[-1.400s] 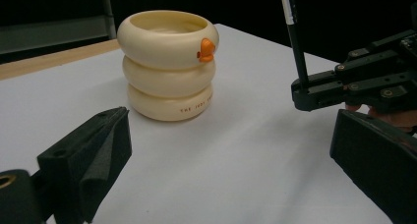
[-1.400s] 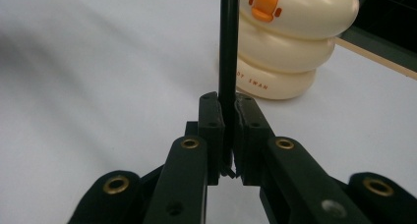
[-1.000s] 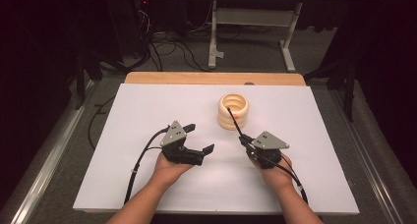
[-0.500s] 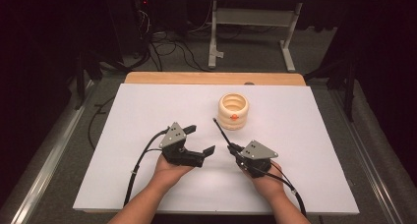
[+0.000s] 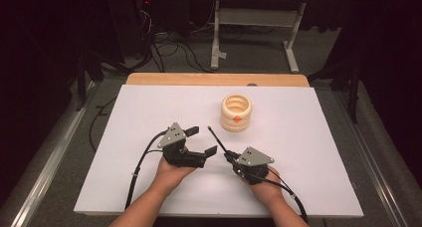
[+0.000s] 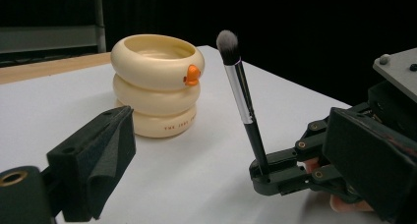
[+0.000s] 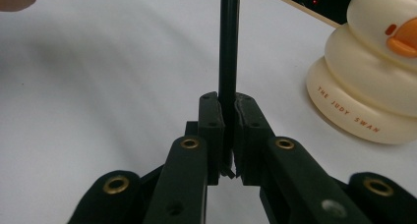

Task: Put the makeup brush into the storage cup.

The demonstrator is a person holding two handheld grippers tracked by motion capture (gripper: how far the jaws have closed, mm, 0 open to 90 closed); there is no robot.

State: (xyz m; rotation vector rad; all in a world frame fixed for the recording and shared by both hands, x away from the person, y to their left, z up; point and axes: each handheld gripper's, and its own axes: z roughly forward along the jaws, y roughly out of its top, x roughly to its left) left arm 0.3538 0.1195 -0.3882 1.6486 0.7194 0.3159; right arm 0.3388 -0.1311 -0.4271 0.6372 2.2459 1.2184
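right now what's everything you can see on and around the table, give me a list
brush holder: one, cream stacked rings with an orange duck bill, standing upright on the far middle of the table
makeup brush: one, black handle, silver ferrule, grey-white bristles, held bristles-up in the right gripper, apart from the holder
table: one, white top with a wooden strip along its far edge
metal frame: one, pale grey, on the floor beyond the table
cables: several, black, on the floor behind the table
left gripper: one, black, jaws apart and empty, near middle of the table
right gripper: one, black, jaws closed on the brush handle
hands: two, entering from the near edge
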